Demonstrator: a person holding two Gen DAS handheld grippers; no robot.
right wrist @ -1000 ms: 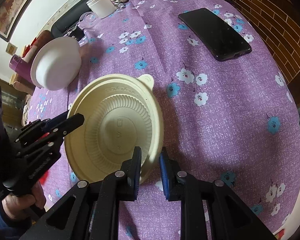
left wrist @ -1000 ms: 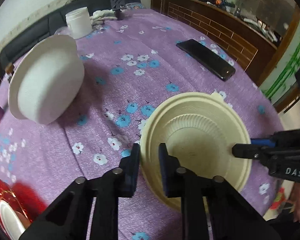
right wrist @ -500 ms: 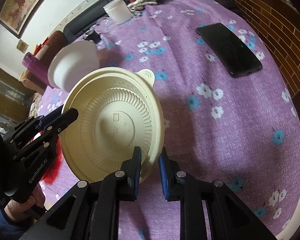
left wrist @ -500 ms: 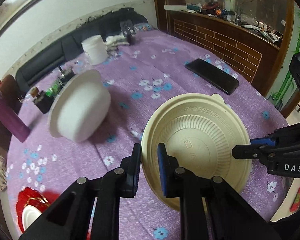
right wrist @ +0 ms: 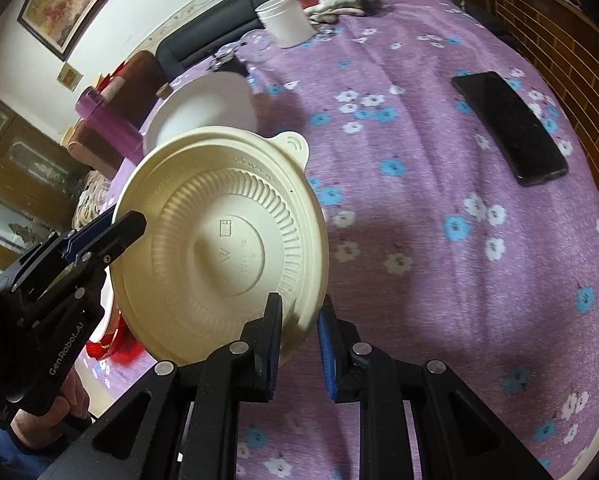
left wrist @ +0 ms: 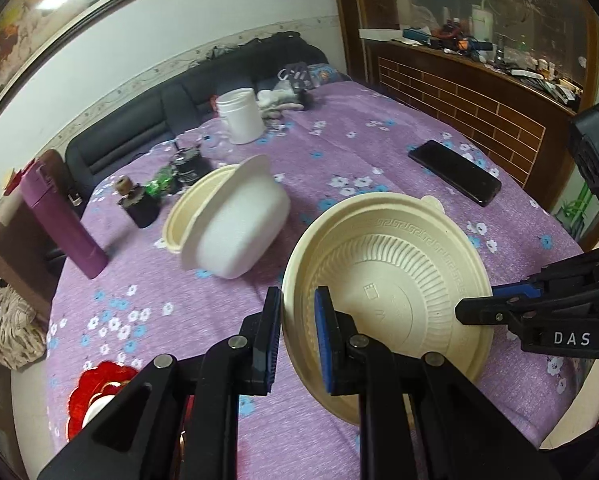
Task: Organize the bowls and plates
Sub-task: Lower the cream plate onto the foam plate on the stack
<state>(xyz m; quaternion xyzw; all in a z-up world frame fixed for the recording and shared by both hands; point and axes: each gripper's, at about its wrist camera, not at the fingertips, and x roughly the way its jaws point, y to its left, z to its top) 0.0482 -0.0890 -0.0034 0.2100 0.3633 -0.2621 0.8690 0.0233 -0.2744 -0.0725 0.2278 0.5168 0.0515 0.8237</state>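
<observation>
The cream plate (left wrist: 387, 280) hangs tilted above the purple surface (right wrist: 439, 240), both jaws pinching opposite rim edges; the white bowl (left wrist: 235, 224) lies tipped in another dish, so stacking looks unfinished. Writing: "DAS" on the right gripper (right wrist: 297, 344), "GenRobot.AI" on the left gripper (left wrist: 295, 340)

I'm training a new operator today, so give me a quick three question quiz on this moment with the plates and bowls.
1. True or false: only one gripper grips the cream plate.
2. Which lies nearest the table's right edge: A white jar, B black phone, C purple bottle?
3. Fill in: the white bowl lies tipped on its ____.

Key: 1 false, the left gripper and right gripper both clamp its rim. 2 B. 3 side.
</observation>
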